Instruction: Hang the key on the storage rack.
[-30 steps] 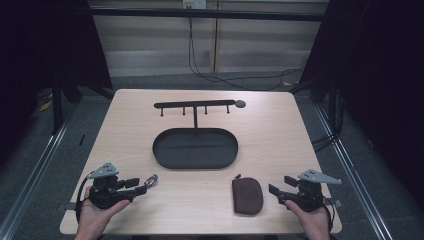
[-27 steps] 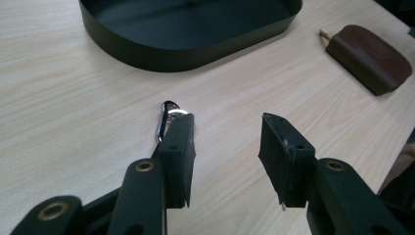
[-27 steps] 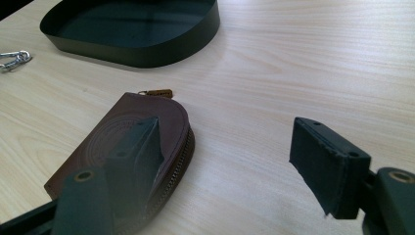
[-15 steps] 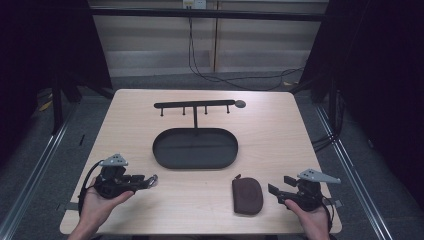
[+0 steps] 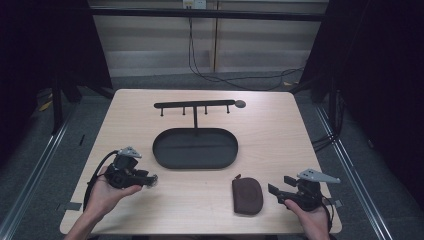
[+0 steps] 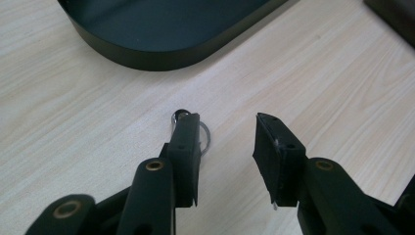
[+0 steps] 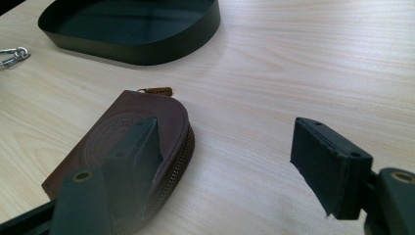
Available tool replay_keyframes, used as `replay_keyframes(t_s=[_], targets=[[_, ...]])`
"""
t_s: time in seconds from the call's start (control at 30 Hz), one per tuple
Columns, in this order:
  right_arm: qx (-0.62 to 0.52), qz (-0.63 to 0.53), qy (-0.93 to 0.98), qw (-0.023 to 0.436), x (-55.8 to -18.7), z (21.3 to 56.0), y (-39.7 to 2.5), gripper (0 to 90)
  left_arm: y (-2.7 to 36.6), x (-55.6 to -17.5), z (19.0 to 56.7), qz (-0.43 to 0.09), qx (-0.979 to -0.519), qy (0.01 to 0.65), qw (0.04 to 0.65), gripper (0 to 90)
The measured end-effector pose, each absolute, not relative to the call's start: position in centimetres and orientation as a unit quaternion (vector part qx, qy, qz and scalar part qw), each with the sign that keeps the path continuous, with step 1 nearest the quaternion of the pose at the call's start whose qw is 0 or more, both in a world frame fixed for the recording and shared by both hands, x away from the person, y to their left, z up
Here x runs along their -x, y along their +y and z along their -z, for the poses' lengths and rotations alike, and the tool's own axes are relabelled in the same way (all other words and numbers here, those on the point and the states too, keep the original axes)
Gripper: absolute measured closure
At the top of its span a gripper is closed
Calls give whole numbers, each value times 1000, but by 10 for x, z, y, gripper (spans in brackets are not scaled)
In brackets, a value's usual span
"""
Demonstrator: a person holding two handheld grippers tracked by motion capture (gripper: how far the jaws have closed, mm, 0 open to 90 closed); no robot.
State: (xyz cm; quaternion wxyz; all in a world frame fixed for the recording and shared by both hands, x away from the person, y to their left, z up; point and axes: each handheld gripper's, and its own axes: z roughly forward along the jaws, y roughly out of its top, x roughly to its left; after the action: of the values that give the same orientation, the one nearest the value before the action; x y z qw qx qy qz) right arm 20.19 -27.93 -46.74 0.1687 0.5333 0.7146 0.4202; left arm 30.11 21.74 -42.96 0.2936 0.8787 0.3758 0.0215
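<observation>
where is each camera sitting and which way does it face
High view: above the person's edge of the table, looking forward and down; both forearms, left gripper and right gripper show.
Left gripper view: rides the left gripper, looking past its open jaws at a key ring on the wood, near the dark tray.
Right gripper view: rides the right gripper, jaws open, facing the brown pouch.
Shared: both gripper views show the tray; the high view and right gripper view show the pouch.

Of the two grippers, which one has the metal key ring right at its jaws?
The left gripper: the key ring lies on the table beside its one jaw tip. The right gripper is instead over the brown zip pouch.
</observation>
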Motion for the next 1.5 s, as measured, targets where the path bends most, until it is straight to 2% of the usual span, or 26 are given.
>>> replay_keyframes(t_s=[0.33, 1.13, 1.33, 1.5], targets=[[-532, -420, 716, 168, -203, 468, -279, 263, 221, -321, 441, -2, -881, 408, 240, 589], [-530, -417, 720, 164, -204, 469, -278, 259, 208, -337, 456, 34, -902, 399, 165, 551], [-530, -417, 720, 165, -204, 469, -278, 258, 204, -337, 462, 37, -907, 394, 147, 572], [-530, -417, 720, 164, -204, 469, -278, 258, 202, -338, 465, 40, -909, 389, 143, 624]])
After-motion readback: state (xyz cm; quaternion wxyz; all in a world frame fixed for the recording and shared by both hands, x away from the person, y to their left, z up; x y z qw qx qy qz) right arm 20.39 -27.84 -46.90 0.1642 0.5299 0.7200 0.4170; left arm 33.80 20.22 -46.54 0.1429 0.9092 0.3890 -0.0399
